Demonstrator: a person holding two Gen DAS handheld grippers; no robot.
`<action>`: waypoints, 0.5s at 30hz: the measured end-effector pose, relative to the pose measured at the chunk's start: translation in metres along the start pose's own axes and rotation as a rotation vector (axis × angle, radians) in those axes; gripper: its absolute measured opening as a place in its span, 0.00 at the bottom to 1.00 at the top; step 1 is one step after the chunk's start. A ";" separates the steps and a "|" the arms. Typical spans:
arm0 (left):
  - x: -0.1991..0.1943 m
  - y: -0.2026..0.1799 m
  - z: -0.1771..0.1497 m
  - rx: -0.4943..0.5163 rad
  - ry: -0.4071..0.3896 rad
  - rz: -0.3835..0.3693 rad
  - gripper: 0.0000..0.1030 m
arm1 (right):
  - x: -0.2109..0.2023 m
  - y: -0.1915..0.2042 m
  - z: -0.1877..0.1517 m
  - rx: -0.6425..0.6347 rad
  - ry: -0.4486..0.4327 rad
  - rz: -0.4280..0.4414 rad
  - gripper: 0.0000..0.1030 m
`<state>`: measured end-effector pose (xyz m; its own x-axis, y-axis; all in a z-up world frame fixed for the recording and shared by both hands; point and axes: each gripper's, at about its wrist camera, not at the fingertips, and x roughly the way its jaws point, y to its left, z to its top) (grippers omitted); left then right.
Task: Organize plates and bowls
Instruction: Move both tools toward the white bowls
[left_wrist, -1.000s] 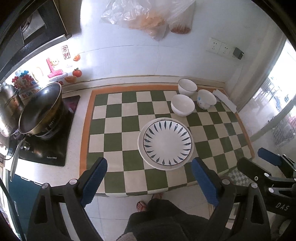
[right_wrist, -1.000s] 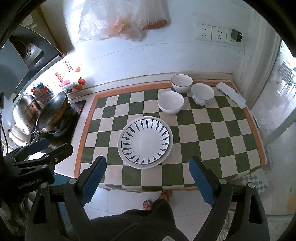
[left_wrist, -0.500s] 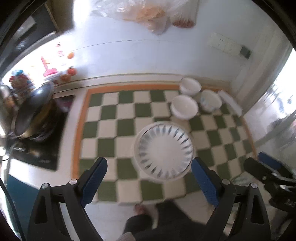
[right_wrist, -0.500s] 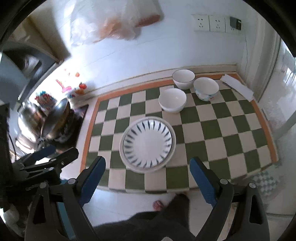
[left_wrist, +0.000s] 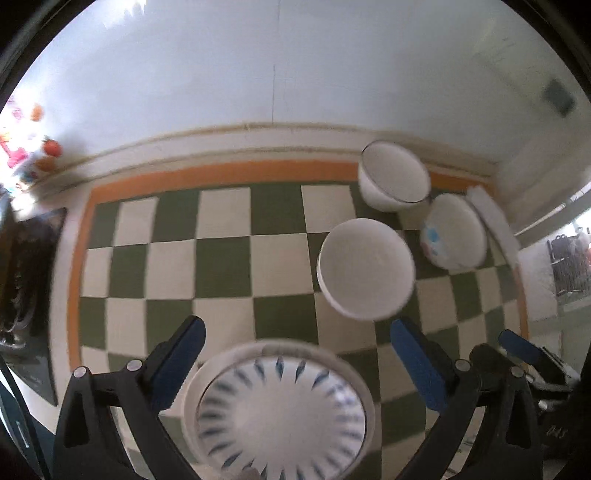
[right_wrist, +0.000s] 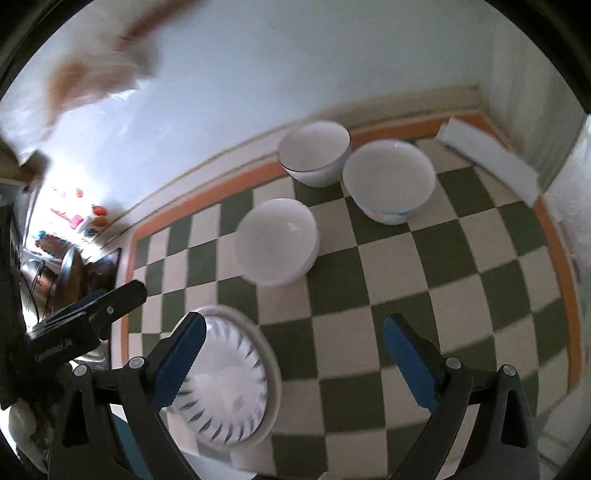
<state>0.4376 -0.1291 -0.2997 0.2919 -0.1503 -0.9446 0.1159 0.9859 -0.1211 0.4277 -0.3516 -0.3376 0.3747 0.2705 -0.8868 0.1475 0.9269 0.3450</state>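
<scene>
A white plate with blue petal marks (left_wrist: 282, 410) lies on the green-and-cream checked mat (left_wrist: 221, 266) near its front edge; it also shows in the right wrist view (right_wrist: 225, 384). Three white bowls stand behind it: a plain one (left_wrist: 365, 267) (right_wrist: 275, 242), a dark-rimmed one (left_wrist: 393, 181) (right_wrist: 314, 153), and one with a blue pattern (left_wrist: 454, 230) (right_wrist: 389, 181). My left gripper (left_wrist: 293, 363) is open, low over the plate's far rim. My right gripper (right_wrist: 291, 360) is open and empty, just right of the plate.
A black stove (left_wrist: 26, 295) with a pan (right_wrist: 70, 273) stands left of the mat. A folded white cloth (right_wrist: 487, 160) lies at the mat's back right corner. The white wall (left_wrist: 273, 66) runs close behind the bowls. Small colourful items (left_wrist: 33, 155) sit at the back left.
Both grippers have dropped down and forward toward the counter. The plate and bowls now look much larger and nearer. Nothing on the mat has moved.
</scene>
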 end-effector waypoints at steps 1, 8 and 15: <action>0.011 0.000 0.008 -0.004 0.017 -0.002 1.00 | 0.015 -0.006 0.011 0.007 0.024 0.001 0.96; 0.088 0.001 0.045 -0.026 0.159 0.005 0.83 | 0.098 -0.031 0.054 0.047 0.141 0.046 0.93; 0.128 -0.004 0.045 -0.012 0.291 -0.049 0.20 | 0.153 -0.029 0.065 0.029 0.243 0.072 0.38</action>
<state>0.5174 -0.1559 -0.4064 0.0018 -0.1715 -0.9852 0.1112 0.9791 -0.1702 0.5398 -0.3542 -0.4631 0.1543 0.3937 -0.9062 0.1562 0.8959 0.4158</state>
